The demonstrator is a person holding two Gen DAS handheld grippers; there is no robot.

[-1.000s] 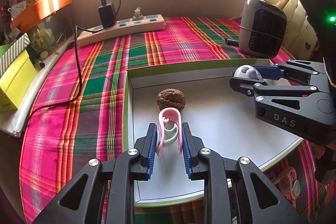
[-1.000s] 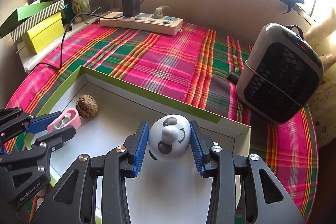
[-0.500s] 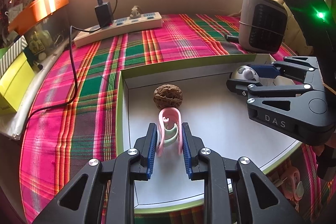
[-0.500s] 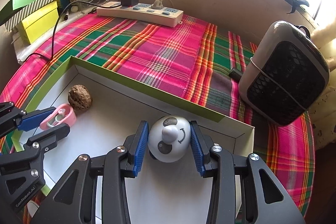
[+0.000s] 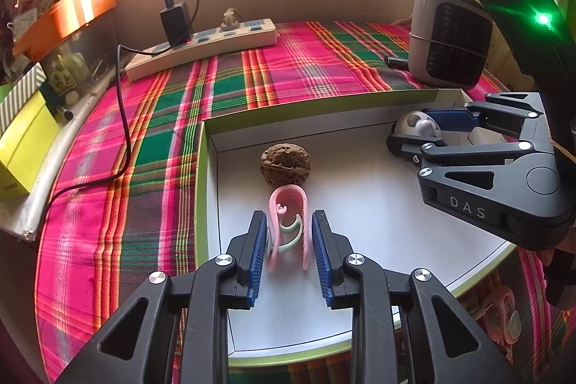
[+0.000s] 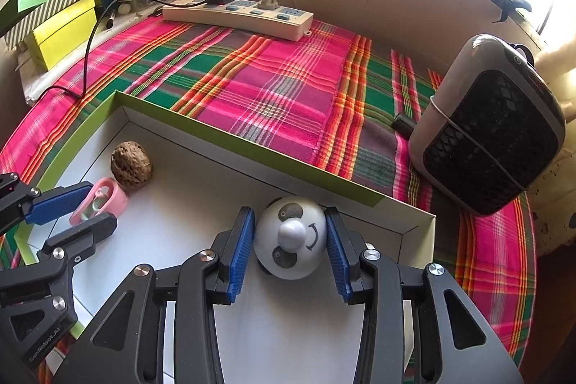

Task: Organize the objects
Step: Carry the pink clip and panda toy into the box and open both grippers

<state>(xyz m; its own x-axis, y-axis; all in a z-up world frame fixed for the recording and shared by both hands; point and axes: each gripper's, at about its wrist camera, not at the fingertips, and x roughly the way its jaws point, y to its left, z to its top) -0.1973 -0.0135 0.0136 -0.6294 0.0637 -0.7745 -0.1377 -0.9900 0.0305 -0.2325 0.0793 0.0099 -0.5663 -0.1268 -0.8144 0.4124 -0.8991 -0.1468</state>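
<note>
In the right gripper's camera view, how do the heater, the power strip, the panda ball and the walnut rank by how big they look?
Largest to smallest, as they look:
1. Heater
2. Power strip, long but thin, and farther off
3. Panda ball, flattered by sitting right at the camera between the right gripper fingers
4. Walnut

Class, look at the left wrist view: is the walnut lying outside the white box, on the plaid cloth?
No, the walnut lies inside the white box, just beyond the pink clip.

Both wrist views (close) share tray (image 5: 201,189).
</note>
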